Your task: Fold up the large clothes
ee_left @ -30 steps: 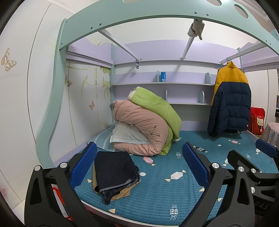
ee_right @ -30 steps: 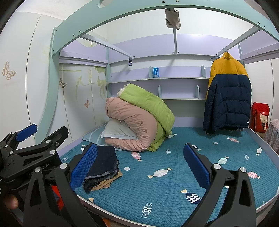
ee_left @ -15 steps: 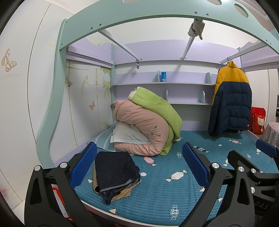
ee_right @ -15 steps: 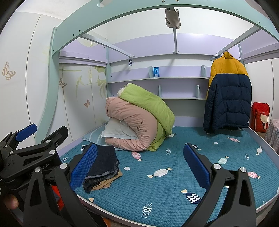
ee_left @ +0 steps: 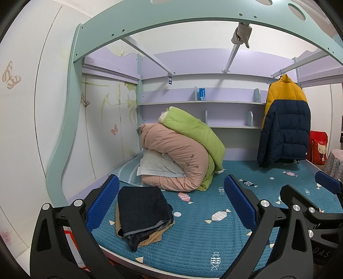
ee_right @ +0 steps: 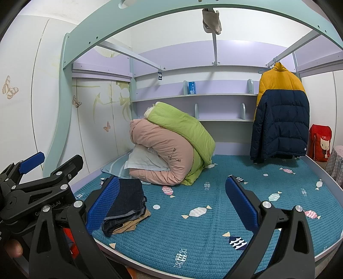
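teal bed mat [ee_left: 205, 234] lying under rolled quilts [ee_left: 182, 154]; folded dark jeans [ee_left: 142, 210] sitting on tan garment [ee_left: 154, 235] nr front-left edge. left gripper [ee_left: 171, 203] & right gripper [ee_right: 171, 198] both hovering spread wide, holding nothing.

The tan garment [ee_left: 150, 236] shows only as a fringe under the folded dark jeans [ee_left: 142, 209] — what it is cannot be told. In the right wrist view a blue finger pad [ee_right: 103, 206] covers the jeans' left edge. The white pillow [ee_left: 158, 166] is half buried in the pink quilt [ee_left: 178, 154]. The small blue box [ee_left: 201, 94] on the shelf [ee_left: 201, 103] has print too small to read. The red cat bag [ee_right: 320, 142] is partly behind the patterned cloth [ee_right: 337, 163], itself cut by the frame edge. The hanging grey cloth [ee_right: 211, 20] stays unidentifiable.
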A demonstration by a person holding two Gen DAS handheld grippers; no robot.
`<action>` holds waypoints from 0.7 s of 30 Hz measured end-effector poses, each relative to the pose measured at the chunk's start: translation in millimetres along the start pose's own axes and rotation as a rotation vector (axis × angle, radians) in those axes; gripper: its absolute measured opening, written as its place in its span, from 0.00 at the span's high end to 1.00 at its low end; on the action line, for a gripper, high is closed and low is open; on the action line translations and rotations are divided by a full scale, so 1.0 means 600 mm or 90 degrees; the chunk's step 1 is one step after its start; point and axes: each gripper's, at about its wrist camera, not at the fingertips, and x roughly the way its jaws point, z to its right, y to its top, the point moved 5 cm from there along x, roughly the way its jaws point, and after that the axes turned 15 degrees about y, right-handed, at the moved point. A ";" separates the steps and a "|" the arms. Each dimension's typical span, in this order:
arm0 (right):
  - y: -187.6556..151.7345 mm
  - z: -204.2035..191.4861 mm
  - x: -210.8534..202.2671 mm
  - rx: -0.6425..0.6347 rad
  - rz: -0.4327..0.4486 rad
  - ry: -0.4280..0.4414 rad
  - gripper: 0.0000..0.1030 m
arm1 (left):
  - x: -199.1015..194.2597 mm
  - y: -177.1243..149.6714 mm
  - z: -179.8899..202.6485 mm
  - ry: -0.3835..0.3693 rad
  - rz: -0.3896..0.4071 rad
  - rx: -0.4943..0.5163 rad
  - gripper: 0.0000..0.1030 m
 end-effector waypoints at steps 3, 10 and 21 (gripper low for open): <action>-0.001 -0.001 0.001 0.001 -0.001 0.000 0.07 | -0.001 -0.001 -0.002 0.003 -0.001 0.001 0.05; 0.000 -0.001 0.001 0.002 -0.001 0.001 0.07 | -0.002 -0.002 -0.008 0.004 -0.001 0.001 0.05; 0.000 0.000 0.003 0.005 -0.001 0.002 0.07 | 0.000 -0.003 -0.016 0.006 -0.001 0.003 0.05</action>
